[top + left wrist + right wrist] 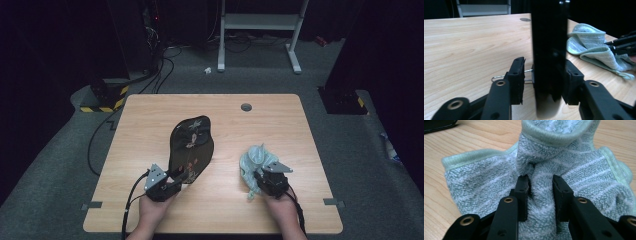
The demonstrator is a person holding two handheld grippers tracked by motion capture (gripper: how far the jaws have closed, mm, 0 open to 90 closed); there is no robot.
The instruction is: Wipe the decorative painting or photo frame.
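You hold: fan (191, 147) – black, pale floral print | towel (256, 161) – pale green, faint white stripes | table (150, 120) – light woodgrain

fan (549, 50) top cut off | towel (544, 182) fold hides right fingers' inner faces

High view overhead facing forward, tool views close, sharing towel (594, 47)

One light wooden rectangular tabletop (150, 115). On it, one dark glossy oval fan-shaped panel with a floral print (192, 140), left of centre, and one crumpled pale green terry towel (256, 159), right and near. One round grey grommet (246, 107) at the far edge. Two black two-jaw grippers: left gripper (176, 181), right gripper (257, 181). One thin wire clip (499, 77) beside the panel.
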